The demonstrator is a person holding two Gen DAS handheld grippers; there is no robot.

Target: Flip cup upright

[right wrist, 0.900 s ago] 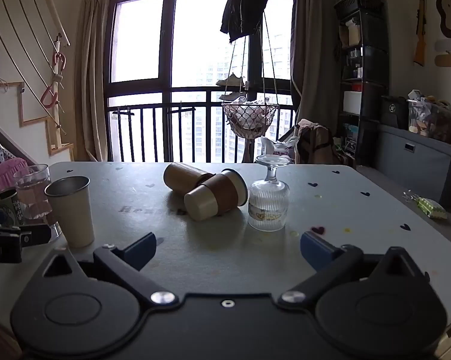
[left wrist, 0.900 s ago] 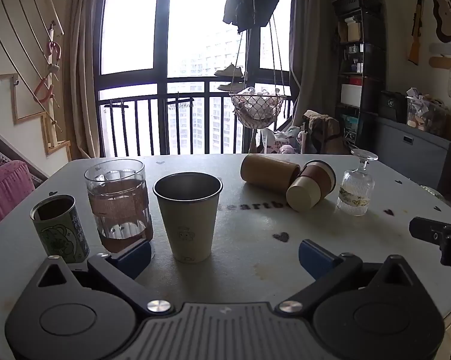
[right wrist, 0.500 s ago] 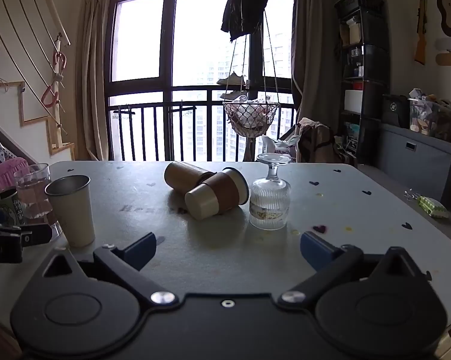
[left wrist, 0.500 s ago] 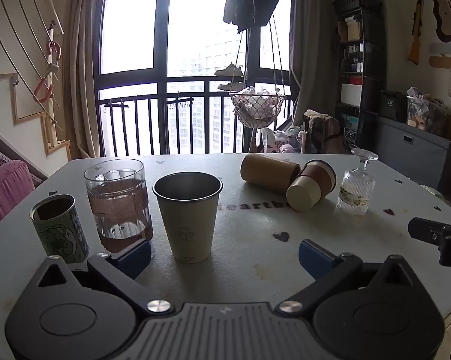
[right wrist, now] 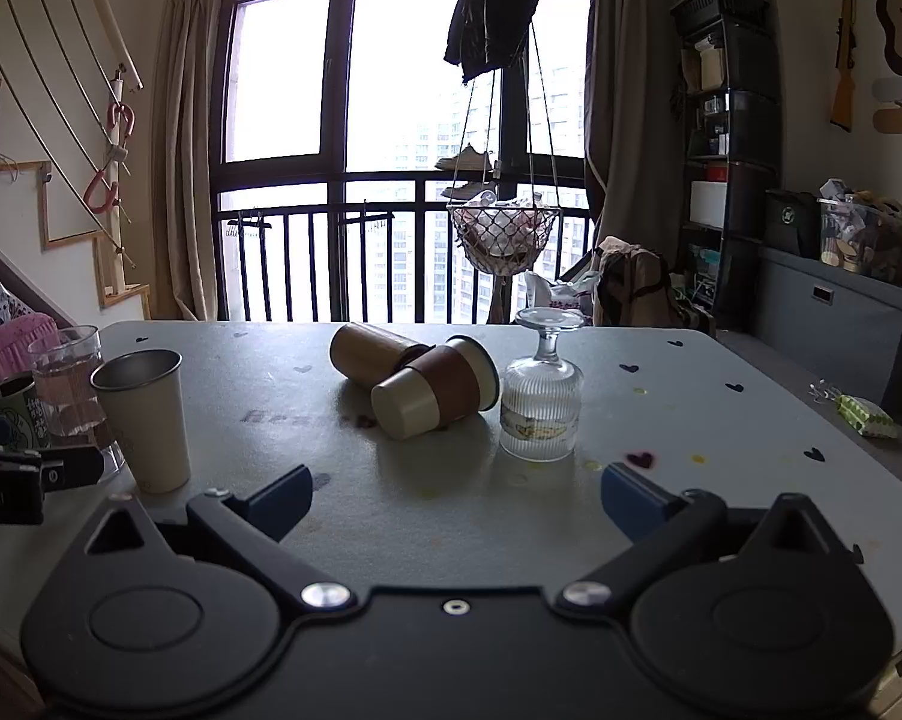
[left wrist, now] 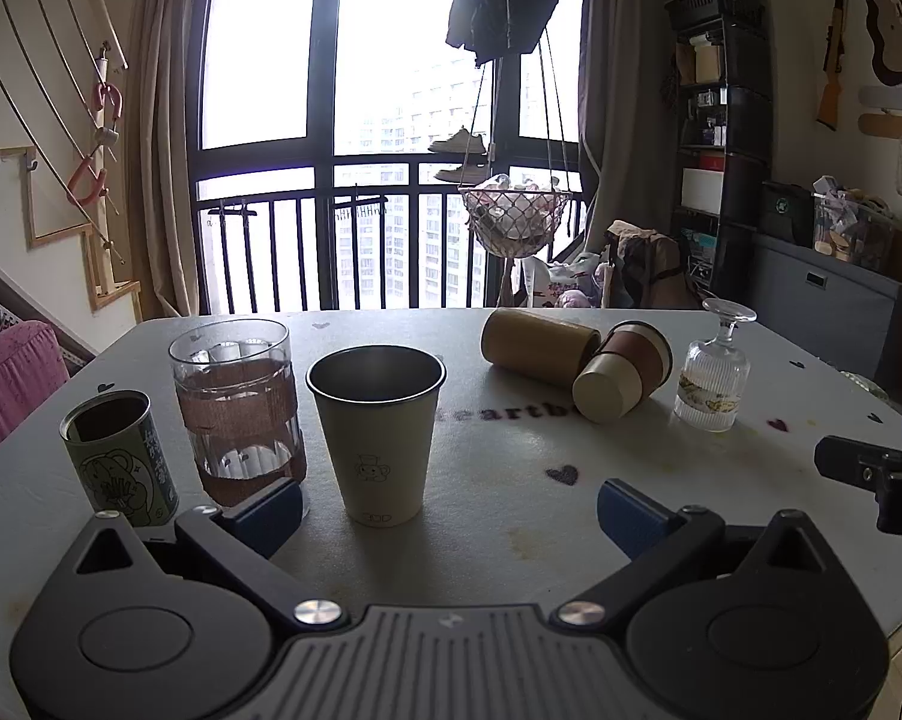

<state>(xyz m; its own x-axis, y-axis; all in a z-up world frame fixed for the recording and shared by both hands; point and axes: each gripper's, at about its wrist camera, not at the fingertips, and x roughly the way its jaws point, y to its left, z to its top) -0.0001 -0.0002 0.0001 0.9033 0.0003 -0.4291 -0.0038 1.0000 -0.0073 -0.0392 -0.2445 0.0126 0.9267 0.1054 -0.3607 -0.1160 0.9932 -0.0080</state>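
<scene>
A cream cup with a brown sleeve [right wrist: 435, 393] lies on its side at the table's middle, base toward me; it also shows in the left wrist view [left wrist: 622, 380]. A tan cylinder cup [right wrist: 369, 351] lies on its side behind it, touching it. A ribbed stemmed glass [right wrist: 542, 401] stands upside down just right of them. My right gripper [right wrist: 457, 495] is open and empty, a short way in front of these. My left gripper [left wrist: 451, 513] is open and empty, just in front of an upright cream metal cup [left wrist: 375, 435].
An upright glass tumbler with a brown band [left wrist: 237, 408] and a small green can [left wrist: 120, 459] stand left of the metal cup. A small green packet [right wrist: 865, 417] lies at the table's right edge. The grey table [right wrist: 691, 396] has heart stickers.
The right gripper has edged slightly forward toward the lying cups. The left gripper has not visibly moved.
</scene>
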